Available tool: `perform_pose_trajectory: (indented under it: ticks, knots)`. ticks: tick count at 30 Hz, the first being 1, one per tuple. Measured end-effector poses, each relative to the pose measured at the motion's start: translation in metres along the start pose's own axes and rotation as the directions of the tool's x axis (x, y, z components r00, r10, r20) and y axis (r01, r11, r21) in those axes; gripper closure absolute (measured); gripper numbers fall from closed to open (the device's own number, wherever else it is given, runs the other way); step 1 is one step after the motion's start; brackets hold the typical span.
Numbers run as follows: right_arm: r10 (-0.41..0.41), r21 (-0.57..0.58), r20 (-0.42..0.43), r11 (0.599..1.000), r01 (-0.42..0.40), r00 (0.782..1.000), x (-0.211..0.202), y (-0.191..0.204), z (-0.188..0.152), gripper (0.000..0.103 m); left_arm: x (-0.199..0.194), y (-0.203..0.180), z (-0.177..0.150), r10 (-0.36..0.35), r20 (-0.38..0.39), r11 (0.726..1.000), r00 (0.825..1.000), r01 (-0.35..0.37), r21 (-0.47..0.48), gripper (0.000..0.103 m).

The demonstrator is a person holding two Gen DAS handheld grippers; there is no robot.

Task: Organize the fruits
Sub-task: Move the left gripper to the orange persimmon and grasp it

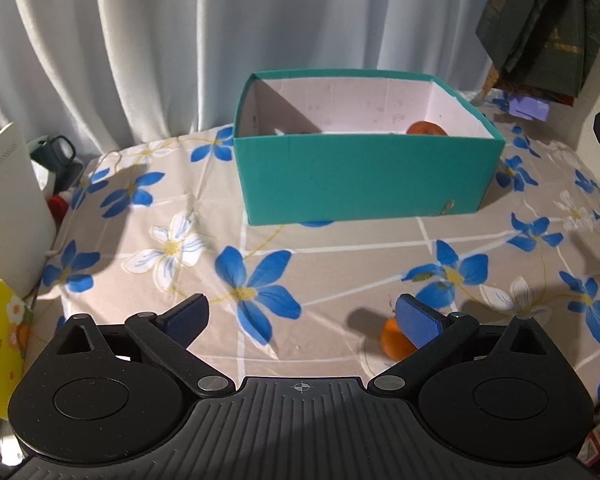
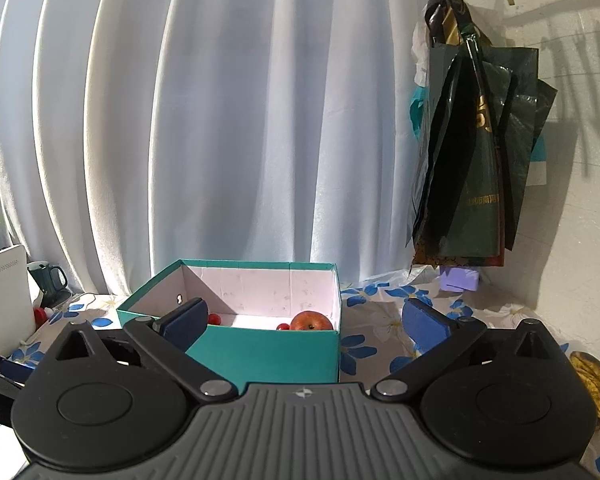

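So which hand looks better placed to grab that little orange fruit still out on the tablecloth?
The left. Its open gripper hangs just above the orange fruit, which sits beside its right finger. The right gripper, also open and holding nothing, faces the teal box, where the apple already lies.

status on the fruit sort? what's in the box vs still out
Done: an apple and small red fruits sit in the teal box. In hand: nothing; the right gripper and left gripper are open and empty. Left: an orange fruit by the left fingers, and bananas on the tablecloth.
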State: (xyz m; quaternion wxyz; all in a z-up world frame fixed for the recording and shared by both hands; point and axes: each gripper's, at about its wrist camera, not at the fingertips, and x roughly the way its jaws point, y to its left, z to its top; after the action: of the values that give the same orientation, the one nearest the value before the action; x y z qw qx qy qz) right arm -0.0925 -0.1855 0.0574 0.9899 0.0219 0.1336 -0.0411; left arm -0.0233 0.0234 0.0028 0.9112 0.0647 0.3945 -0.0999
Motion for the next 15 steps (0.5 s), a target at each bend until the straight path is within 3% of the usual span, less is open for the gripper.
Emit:
perform_pose_trajectory:
  ticks: [7,15]
  knots:
    - [0.003,0.038,-0.056,0.999,-0.001,0.998,-0.015,-0.003,-0.018,0.0,0.001,-0.014,-0.016,-0.063,-0.022,0.997,0.998,0.064,0.042,0.001]
    - [0.008,0.04,-0.075,0.999,-0.005,0.997,-0.026,-0.002,-0.026,0.0,0.012,-0.027,-0.005,-0.096,-0.039,0.994,0.995,0.097,0.039,0.001]
